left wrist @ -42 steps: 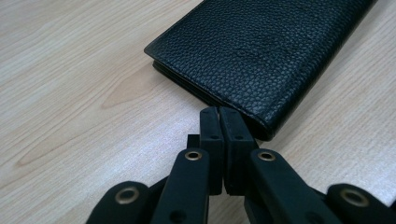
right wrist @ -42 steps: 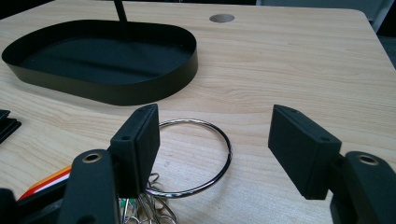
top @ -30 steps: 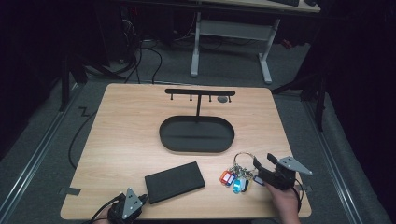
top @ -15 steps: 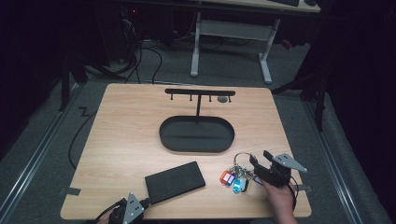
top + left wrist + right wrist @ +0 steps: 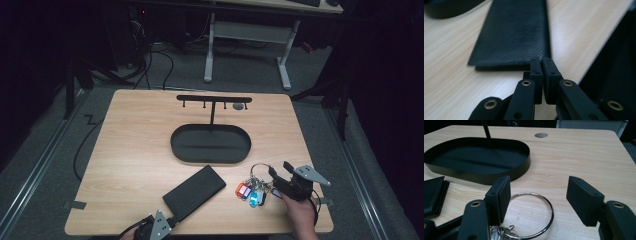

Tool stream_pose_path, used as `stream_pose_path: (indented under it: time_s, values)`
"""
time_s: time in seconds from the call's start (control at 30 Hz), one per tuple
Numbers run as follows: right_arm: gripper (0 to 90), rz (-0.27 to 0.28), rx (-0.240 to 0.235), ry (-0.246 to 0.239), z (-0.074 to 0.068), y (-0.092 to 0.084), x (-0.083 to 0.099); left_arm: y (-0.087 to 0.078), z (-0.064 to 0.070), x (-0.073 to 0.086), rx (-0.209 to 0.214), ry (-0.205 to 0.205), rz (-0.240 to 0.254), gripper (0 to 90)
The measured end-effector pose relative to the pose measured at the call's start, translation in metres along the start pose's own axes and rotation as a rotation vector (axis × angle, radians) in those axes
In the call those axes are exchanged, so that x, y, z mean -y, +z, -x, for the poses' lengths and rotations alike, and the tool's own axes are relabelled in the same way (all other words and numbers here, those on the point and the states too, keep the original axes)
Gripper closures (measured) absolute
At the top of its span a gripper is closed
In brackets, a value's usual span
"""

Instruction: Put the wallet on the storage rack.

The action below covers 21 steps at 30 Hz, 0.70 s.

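Observation:
A bunch of keys lies at the table's front right: a large steel ring (image 5: 260,171) with red, blue and orange tags (image 5: 250,192). My right gripper (image 5: 279,171) stands open just right of it. In the right gripper view the ring (image 5: 553,213) lies on the wood between and below the spread jaws of the right gripper (image 5: 539,192). A black wallet (image 5: 195,192) lies flat at front centre. My left gripper (image 5: 152,227) is at the table's front edge, shut, and in its own view the left gripper (image 5: 541,61) has its tips against the wallet's (image 5: 516,32) near corner.
A black oval tray (image 5: 175,145) sits mid-table, and from it rises a T-shaped stand (image 5: 214,98) with small hooks. The tray's wall (image 5: 499,176) is close ahead of the right gripper. A round grommet (image 5: 541,135) is set in the tabletop at the back. The wallet's edge (image 5: 434,195) lies left of the keys.
My right gripper has edged left and forward, closer to the key ring. My left gripper has slid right along the front edge up to the wallet's corner.

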State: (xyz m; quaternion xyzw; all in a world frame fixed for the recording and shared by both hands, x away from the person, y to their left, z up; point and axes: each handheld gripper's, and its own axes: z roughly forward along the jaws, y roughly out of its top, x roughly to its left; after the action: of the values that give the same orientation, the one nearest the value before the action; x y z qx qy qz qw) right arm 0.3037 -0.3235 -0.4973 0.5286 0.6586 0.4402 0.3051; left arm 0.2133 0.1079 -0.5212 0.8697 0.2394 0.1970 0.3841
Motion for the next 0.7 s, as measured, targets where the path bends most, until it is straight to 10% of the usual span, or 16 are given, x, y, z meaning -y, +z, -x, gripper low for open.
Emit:
stream_pose_path:
  time_s: [0.43, 0.7]
  values:
    - [36.7, -0.012, 0.006, -0.006, -0.001, 0.003, 0.002, -0.003, -0.009, -0.012, -0.055, 0.037, 0.067, 68.7]
    - [36.8, -0.025, 0.010, -0.017, -0.003, 0.001, 0.003, 0.012, -0.007, -0.020, -0.005, 0.064, 0.046, 53.6]
